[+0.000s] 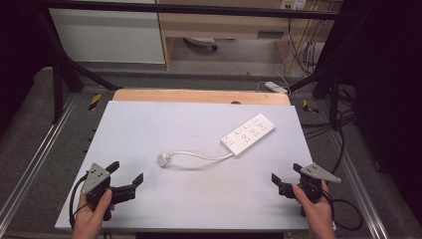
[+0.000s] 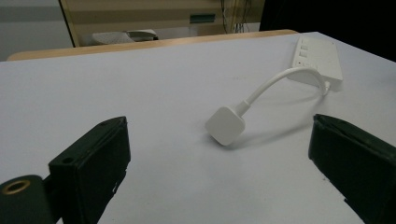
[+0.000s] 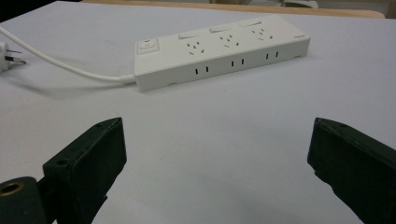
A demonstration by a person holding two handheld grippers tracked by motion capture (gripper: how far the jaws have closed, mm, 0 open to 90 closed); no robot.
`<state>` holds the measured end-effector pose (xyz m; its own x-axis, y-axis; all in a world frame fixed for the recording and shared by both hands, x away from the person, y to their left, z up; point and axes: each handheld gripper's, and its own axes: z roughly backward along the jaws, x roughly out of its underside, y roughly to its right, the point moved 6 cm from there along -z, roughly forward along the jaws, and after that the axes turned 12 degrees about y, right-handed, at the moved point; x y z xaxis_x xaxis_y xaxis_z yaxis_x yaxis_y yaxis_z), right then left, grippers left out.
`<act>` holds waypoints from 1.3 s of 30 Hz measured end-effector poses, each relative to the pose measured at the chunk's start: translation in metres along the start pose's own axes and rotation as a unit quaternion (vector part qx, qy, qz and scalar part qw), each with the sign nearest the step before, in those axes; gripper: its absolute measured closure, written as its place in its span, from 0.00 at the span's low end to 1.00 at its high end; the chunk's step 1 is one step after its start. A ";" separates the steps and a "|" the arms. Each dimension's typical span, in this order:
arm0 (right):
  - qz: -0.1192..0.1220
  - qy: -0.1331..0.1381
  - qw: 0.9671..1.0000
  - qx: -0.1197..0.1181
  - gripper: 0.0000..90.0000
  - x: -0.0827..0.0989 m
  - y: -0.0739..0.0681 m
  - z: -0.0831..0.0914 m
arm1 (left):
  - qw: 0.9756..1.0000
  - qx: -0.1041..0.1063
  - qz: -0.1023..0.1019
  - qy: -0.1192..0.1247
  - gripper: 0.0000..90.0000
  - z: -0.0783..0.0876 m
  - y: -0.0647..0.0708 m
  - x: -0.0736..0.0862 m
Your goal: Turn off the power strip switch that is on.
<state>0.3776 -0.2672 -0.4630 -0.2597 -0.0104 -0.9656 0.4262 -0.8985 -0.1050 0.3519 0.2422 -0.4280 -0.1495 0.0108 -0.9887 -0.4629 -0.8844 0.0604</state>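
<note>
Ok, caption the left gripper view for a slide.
Open left gripper faces the white plug, its cable curving back to the power strip.

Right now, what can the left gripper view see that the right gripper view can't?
Left gripper view alone: the plug's smooth white back and the cable's raised arch. Right gripper view alone: the power strip's whole top with its sockets and switches, and the plug's metal prongs at the edge. Both share the pale table, the strip with its cable, and an open claw with nothing between its jaws.

White table (image 1: pixel 149 129) with 1 power strip (image 1: pixel 249 133)
</note>
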 end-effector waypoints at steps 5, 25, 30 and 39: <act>0.001 -0.002 1.000 -0.001 0.06 0.000 -0.002 0.000 | 1.000 -0.002 0.008 -0.001 0.06 0.000 -0.003 0.000; -0.032 0.021 0.999 -0.007 0.04 -0.011 -0.010 0.007 | 1.000 -0.001 0.004 -0.007 0.06 0.001 -0.004 0.002; -0.034 0.036 0.999 -0.018 0.04 -0.019 -0.016 0.010 | 1.000 -0.003 0.004 -0.008 0.06 0.001 -0.005 0.004; -0.025 0.051 0.998 -0.021 0.04 -0.039 -0.023 0.008 | 1.000 -0.002 0.006 -0.015 0.06 0.000 -0.004 0.006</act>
<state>0.3711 -0.2501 -0.4210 -0.1934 0.0808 -0.9778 0.4513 -0.8776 -0.1618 0.3530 0.2462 -0.4341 -0.1808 0.0142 -0.9834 -0.4571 -0.8866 0.0712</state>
